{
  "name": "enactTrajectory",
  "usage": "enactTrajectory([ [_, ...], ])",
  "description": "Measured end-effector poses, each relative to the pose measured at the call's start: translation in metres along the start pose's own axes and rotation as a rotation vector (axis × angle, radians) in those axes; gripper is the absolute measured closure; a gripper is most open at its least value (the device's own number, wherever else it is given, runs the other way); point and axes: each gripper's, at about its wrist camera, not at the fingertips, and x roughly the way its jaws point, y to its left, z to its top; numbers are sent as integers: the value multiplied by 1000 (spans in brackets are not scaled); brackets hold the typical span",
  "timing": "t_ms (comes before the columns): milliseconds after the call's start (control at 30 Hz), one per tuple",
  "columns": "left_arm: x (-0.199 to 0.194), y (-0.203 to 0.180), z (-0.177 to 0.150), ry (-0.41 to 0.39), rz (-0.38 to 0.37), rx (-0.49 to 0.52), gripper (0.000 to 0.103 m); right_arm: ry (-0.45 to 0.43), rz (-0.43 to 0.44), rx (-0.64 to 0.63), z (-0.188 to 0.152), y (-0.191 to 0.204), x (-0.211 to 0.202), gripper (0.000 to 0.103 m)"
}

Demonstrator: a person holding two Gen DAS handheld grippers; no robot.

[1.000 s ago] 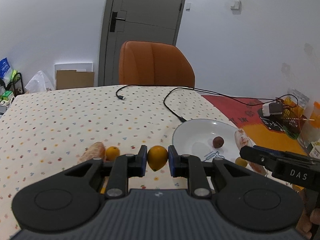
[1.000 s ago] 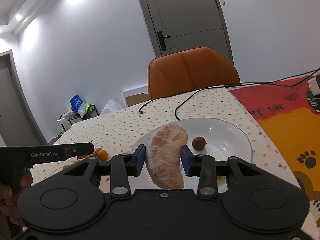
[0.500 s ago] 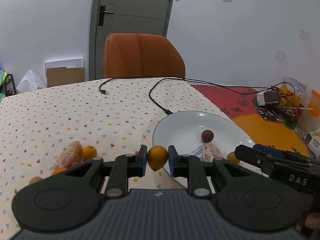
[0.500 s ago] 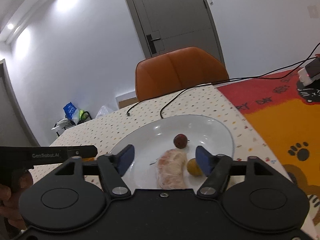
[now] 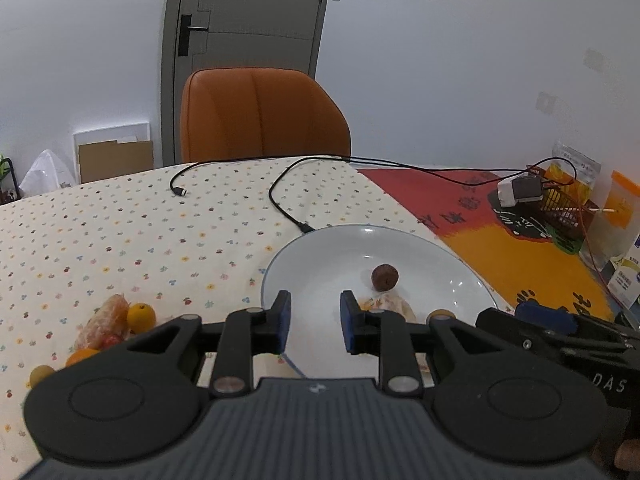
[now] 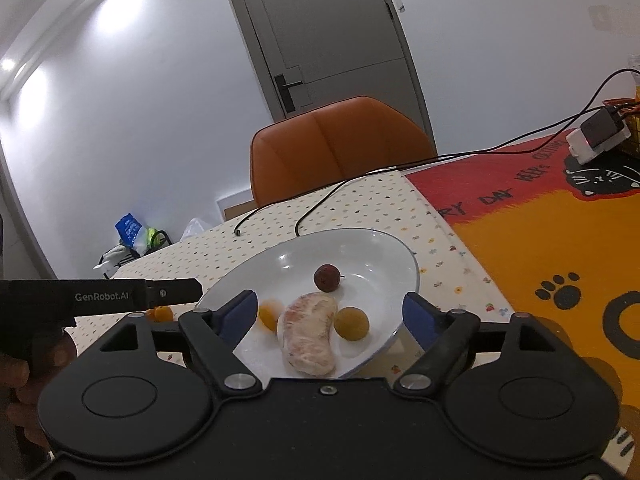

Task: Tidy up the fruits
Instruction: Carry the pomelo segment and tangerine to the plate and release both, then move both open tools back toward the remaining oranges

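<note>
White plate sits low centre in the right wrist view, on the desk with its dotted cloth. Four fruits on the plate: a wrapped pomelo segment lying lengthwise at the near side, a yellow round fruit touching its right flank, a small orange fruit just beside its left flank, blurred, and a dark red-brown round fruit farther back, apart from the others. Right gripper: jaws spread wide, empty, framing the near part of the plate and the three nearest fruits. Left gripper: jaws parted, nothing between them, over the plate's near-left rim; its side bar shows at left of the right wrist view. In the left wrist view, lower left, a loose group stays on the cloth: a second wrapped segment, an orange fruit touching it, another orange one and a small yellow one nearer the frame edge. Two black cables run across the cloth from the far right, one plug ending just beside the plate's far rim. Orange chair behind the desk, grey door beyond it. A red and yellow mat covers the right part of the desk.
</note>
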Motion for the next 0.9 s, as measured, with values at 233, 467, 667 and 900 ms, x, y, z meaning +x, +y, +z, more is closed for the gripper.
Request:
enactTrajectory([
  [233,-12,9,-2,2,41,-1,67,-9,1,0,0,7,-4,19],
  [467,-31,25,-6,-21,105,-23,40,-9,8,-12,1,19,-9,12],
  [667,-51,39,-8,-45,153,-37,23,-10,23,-27,3,33,-14,8],
  [900,-77,57,-8,-73,205,-68,18,-19,40,-40,5,50,-20,0],
])
